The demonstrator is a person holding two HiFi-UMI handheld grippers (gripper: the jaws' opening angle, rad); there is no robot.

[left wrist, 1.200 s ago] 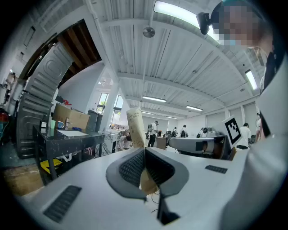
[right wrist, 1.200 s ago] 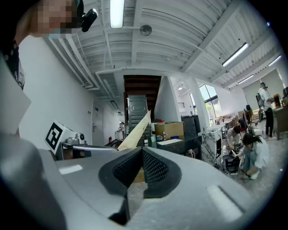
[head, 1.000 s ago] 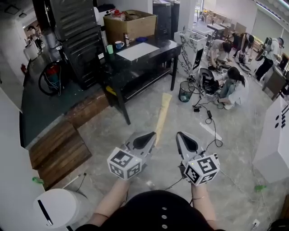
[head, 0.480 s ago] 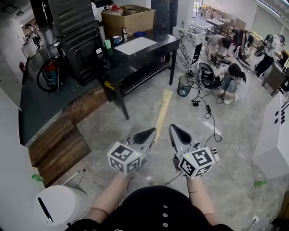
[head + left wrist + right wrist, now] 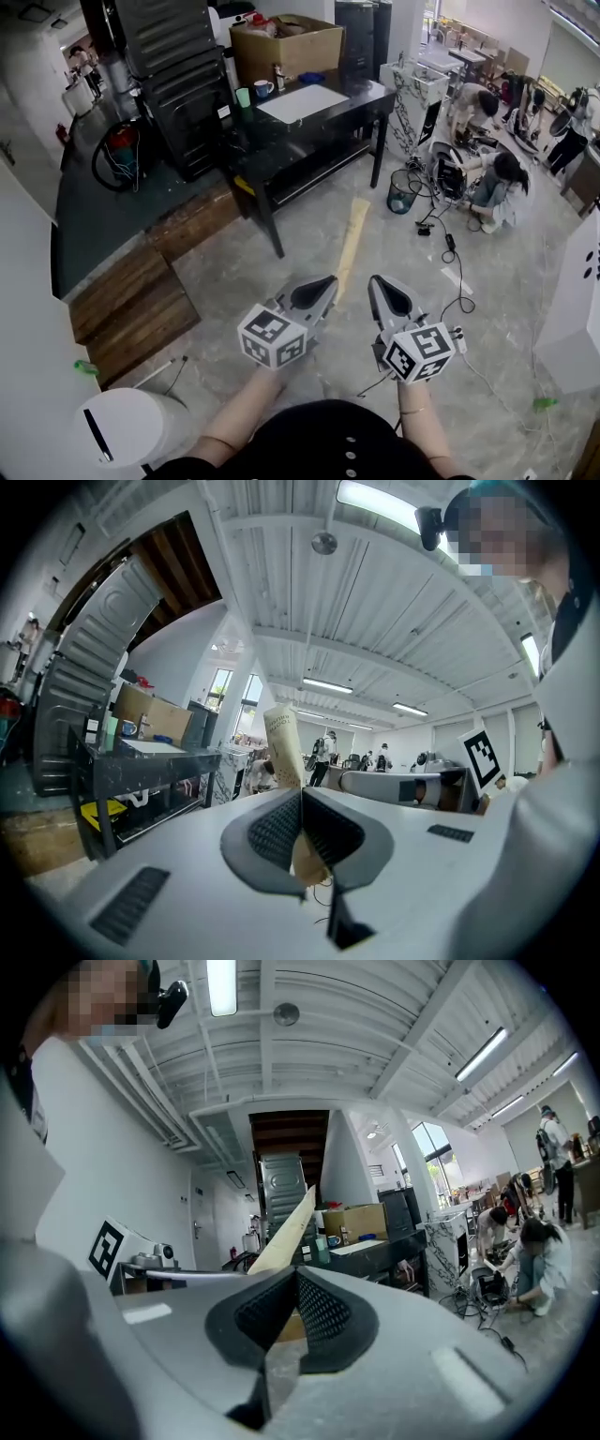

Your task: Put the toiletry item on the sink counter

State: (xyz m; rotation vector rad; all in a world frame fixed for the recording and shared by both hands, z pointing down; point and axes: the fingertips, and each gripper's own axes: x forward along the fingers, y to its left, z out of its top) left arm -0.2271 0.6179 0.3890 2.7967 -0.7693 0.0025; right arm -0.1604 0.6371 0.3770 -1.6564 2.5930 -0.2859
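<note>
Over grey marbled floor (image 5: 487, 309) we hold the long beige tube (image 5: 352, 234) in the air. Its near end is pinched in our left gripper (image 5: 327, 280), and its far end points at the dark sink counter (image 5: 361, 97), well apart. Our right gripper (image 5: 377, 281) sits just beside, jaws pressed together, apparently on nothing.

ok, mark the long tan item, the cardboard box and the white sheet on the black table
long tan item (image 5: 352, 246), head view, middle of its length.
cardboard box (image 5: 300, 56), head view, front face.
white sheet (image 5: 302, 101), head view, its centre.
</note>
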